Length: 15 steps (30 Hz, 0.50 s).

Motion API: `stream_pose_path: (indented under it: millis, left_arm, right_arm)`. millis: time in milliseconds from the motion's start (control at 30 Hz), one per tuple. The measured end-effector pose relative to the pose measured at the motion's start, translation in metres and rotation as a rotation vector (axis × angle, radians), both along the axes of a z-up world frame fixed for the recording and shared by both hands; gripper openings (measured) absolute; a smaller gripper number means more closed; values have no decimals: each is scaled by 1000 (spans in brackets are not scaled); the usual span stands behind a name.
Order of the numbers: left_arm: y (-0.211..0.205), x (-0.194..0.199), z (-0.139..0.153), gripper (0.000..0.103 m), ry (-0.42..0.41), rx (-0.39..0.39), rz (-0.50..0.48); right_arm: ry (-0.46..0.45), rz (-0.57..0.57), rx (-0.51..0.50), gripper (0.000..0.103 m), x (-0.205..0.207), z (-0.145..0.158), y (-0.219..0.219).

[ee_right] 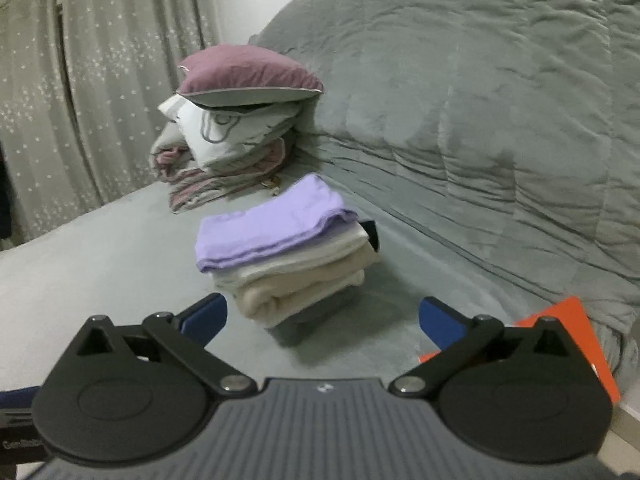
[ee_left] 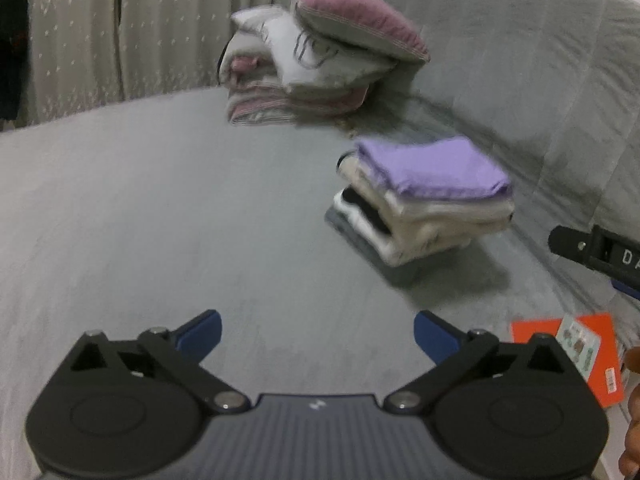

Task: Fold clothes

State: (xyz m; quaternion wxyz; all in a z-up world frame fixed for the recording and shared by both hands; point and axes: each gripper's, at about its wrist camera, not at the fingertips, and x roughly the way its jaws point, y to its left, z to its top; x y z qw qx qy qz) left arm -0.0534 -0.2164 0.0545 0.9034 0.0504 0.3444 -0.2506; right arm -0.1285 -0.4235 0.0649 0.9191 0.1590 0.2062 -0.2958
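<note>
The stack of folded clothes (ee_right: pixel 286 258) lay on the grey bed surface (ee_left: pixel 140 220), centre of the right wrist view and right of centre in the left wrist view. A lilac garment (ee_right: pixel 272 228) formed the top layer; cream and white pieces lay beneath it. In the right wrist view the stack's long axis ran from lower left to upper right, with the rolled fold edges turned toward the camera. In the left wrist view the same axis ran from upper left to lower right. The left gripper (ee_left: pixel 318 334) occupied the bottom of its frame, tilted downward over bare bed surface. Its blue fingertips (ee_left: pixel 202 334) stood wide apart, with nothing between them. The right gripper (ee_right: pixel 322 318) was likewise angled downward, just short of the stack. Its blue fingertips (ee_right: pixel 206 316) were fully spread and gripped nothing; the near end of the stack appeared above the gap, with no contact visible. A pile of pillows and bedding (ee_right: pixel 236 120) sat behind the stack in the upper centre. A grey quilt (ee_right: pixel 480 120) rose at the right. An orange packet (ee_left: pixel 576 354) lay at the lower right edge.
</note>
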Motion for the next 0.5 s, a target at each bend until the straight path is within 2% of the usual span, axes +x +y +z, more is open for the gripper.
stream_pose_path:
  millis: [133, 200, 333, 500]
  left_arm:
    - [-3, -2, -11, 103, 17, 8, 6]
    - [-7, -4, -16, 103, 10, 15, 17]
    - [-18, -8, -24, 103, -12, 24, 39]
    - [-36, -16, -25, 103, -81, 48, -2]
  right_arm:
    - [19, -54, 30, 103, -10, -27, -1]
    - [61, -90, 53, 103, -9, -39, -10]
    - [63, -117, 78, 103, -12, -48, -23]
    - [98, -123, 87, 103, -14, -57, -34]
